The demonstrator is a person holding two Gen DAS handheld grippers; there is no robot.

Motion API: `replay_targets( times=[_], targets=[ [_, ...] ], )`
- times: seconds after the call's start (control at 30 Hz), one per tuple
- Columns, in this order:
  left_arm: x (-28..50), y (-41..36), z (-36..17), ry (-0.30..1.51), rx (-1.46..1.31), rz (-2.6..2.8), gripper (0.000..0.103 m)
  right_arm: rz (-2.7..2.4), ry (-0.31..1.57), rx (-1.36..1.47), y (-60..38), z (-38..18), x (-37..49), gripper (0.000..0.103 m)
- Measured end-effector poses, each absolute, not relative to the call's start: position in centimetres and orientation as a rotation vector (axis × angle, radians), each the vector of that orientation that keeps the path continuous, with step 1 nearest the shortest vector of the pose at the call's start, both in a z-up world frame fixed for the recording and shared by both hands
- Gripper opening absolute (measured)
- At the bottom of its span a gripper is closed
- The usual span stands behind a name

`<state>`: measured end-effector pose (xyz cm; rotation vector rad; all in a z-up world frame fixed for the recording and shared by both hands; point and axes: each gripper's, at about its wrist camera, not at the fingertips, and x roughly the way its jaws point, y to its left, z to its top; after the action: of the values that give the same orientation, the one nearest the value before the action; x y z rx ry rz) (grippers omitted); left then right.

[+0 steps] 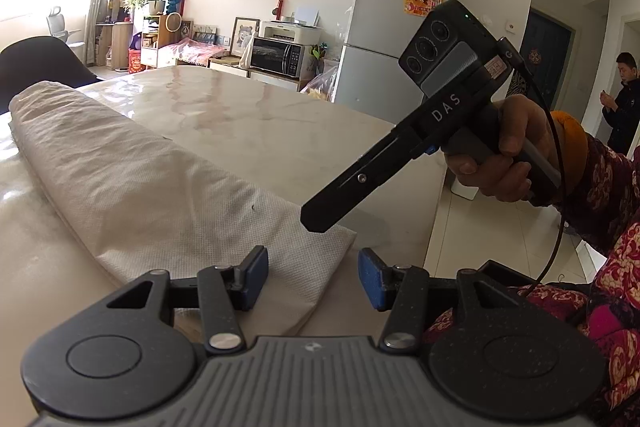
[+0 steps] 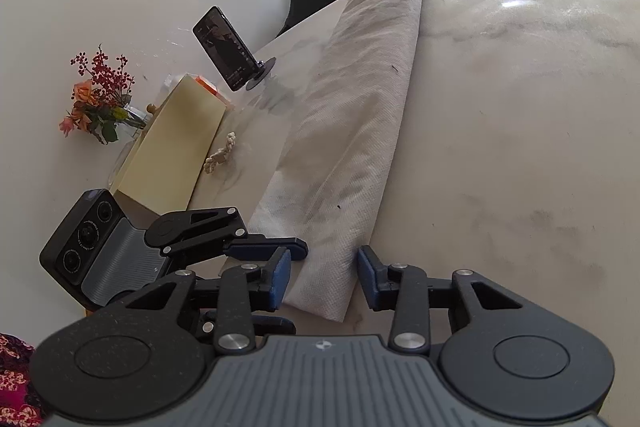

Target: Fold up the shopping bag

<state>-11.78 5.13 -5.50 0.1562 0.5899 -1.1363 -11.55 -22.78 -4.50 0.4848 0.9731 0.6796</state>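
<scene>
The shopping bag (image 1: pixel 132 183) (white nonwoven fabric, already folded lengthwise into a long narrow strip) lies flat on the pale marble-look table (image 1: pixel 280 131), running from the near edge diagonally away toward a dark chair; its near short end (image 2: pixel 320 291) sits right at the table edge, prob. so both tools can reach it w/o leaning over. The left gripper (image 1: pixel 313 277) hovers just at that near end, blue pads apart, nothing pinched btwn them, so released. The right gripper (image 2: pixel 324 277) is lined up on the same end from the other side: the strip's corner lies in the gap btwn its pads, but they aren't pressing on fabric, so also released for now. In the left view its black finger tip (image 1: pixel 316 221) points down onto the bag's near corner, held by a hand (image 1: pixel 504 155) in a patterned sleeve. Judging by this, the next fold is crosswise, near end carried toward the far one; both tools at one end makes sense for lifting it evenly. Off to the side stand a phone on a stand (image 2: pixel 226 49), a cream box (image 2: pixel 172 143) and a vase of flowers (image 2: pixel 98 95), well apart from the bag.
</scene>
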Motion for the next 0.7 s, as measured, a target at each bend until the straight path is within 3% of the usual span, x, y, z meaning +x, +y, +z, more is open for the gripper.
replay_targets(
  times=[0.7],
  targets=[
    [-12.15,5.45,-5.6,0.582,0.149,-1.137,0.052,0.687,1.016,0.559,-22.92,-4.93,-11.87,0.042]
  ],
)
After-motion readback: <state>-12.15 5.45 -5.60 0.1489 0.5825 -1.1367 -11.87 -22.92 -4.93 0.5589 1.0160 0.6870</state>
